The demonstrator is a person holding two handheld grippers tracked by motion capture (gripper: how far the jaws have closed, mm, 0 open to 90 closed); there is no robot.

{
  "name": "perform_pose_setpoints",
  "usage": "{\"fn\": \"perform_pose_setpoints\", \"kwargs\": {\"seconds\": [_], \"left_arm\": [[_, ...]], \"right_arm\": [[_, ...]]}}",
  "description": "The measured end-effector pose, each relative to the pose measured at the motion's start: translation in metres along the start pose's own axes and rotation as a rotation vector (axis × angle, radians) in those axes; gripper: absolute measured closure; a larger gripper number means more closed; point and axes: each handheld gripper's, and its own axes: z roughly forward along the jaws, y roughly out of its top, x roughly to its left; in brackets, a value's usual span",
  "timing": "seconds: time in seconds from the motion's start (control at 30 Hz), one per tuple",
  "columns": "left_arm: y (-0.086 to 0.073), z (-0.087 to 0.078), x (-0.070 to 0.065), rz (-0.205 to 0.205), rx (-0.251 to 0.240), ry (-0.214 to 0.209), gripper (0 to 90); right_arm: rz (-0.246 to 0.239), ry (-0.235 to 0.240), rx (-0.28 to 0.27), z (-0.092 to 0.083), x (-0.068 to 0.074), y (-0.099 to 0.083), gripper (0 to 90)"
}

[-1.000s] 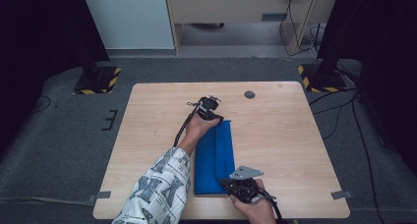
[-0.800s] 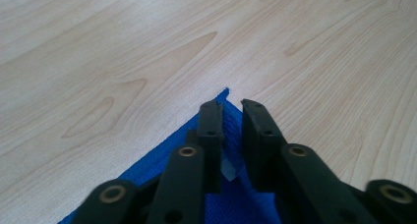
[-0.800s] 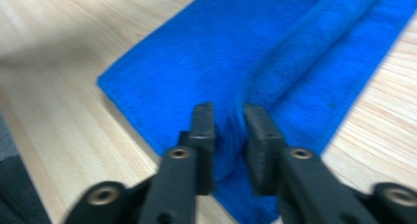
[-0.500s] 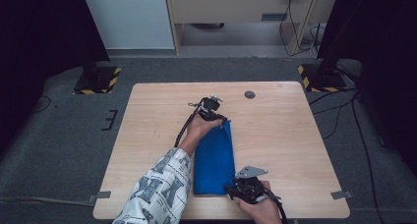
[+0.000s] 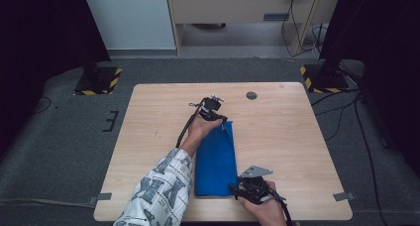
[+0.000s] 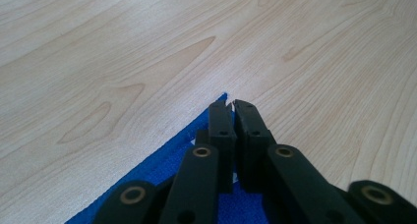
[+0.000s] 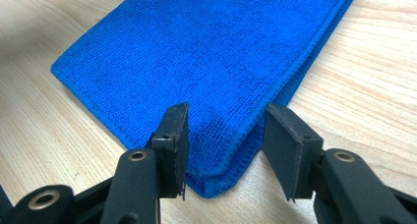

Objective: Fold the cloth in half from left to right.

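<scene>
A folded blue cloth is seen lying flat on a pale wooden table, stretched as a long strip from near the table's middle towards its near edge. At the cloth's far end, the left gripper is held low by a hand in a patterned sleeve. In the left gripper view its two black jaws are brought together, a sliver of gap left between the tips, and the far corner of the cloth is seen under and around them; a scrap of white is visible at the tips, but whether any cloth is pinched there cannot be told.

At the cloth's near right corner, the right gripper is held just above the table, a grey three-cornered plate carried on top of it. Its jaws have just been opening and are set partly apart. In the right gripper view the corner of the cloth is framed between the two pads, its layered folded edge turned towards the right-hand pad, with a clear gap left on that side. A small dark disc is set into the table beyond the cloth's far end.
</scene>
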Motion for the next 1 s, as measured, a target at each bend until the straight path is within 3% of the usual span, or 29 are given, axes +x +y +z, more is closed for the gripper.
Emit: {"fn": "perform_pose_setpoints", "kwargs": {"seconds": [0.2,0.43,0.57,0.8,1.0], "left_arm": [[0.002,0.000,-0.001,-0.010,-0.044,0.005,87.1],[0.003,-0.006,-0.002,0.014,-0.063,0.013,54.9],[0.005,-0.016,-0.004,0.044,-0.080,0.013,41.9],[0.005,-0.035,-0.006,0.076,-0.106,-0.014,31.6],[0.001,-0.052,-0.005,0.103,-0.105,0.010,21.2]], "right_arm": [[-0.004,-0.004,0.004,0.000,-0.001,0.000,53.0],[-0.032,-0.011,-0.032,-0.005,-0.003,0.006,31.4],[-0.050,-0.026,-0.049,-0.006,-0.010,0.016,24.7],[-0.055,-0.031,-0.068,0.000,-0.027,0.039,16.8],[-0.054,-0.046,-0.088,0.001,-0.043,0.061,13.5]]}}
